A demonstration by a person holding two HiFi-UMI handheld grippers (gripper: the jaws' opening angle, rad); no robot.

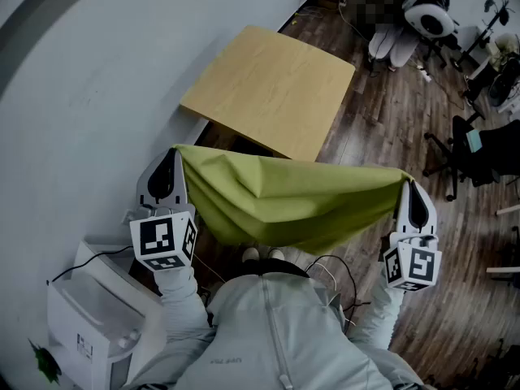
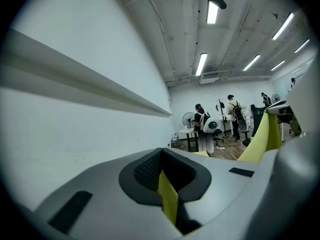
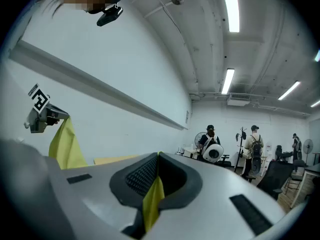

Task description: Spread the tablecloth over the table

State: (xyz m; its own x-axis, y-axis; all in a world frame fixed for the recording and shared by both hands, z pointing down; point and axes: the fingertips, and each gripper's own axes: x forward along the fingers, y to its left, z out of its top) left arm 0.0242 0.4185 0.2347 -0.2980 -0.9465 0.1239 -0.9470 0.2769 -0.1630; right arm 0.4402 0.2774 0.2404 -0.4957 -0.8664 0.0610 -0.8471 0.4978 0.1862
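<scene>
A yellow-green tablecloth [image 1: 284,197] hangs stretched in the air between my two grippers, sagging in the middle, just in front of the near edge of a square light-wood table [image 1: 272,88]. My left gripper [image 1: 173,154] is shut on the cloth's left corner; the pinched cloth [image 2: 167,196] shows as a thin yellow strip between its jaws. At the right corner my right gripper [image 1: 408,183] is shut on the cloth too, with a yellow fold [image 3: 152,204] clamped between its pads. Both grippers point about level, toward the table.
A white wall [image 1: 73,112] runs along the left of the table. A white box-like unit [image 1: 85,331] with a cable stands at my lower left. Office chairs [image 1: 471,149] and a white robot [image 1: 426,15] stand on the wood floor to the right and beyond. People stand far off in the room [image 2: 232,114].
</scene>
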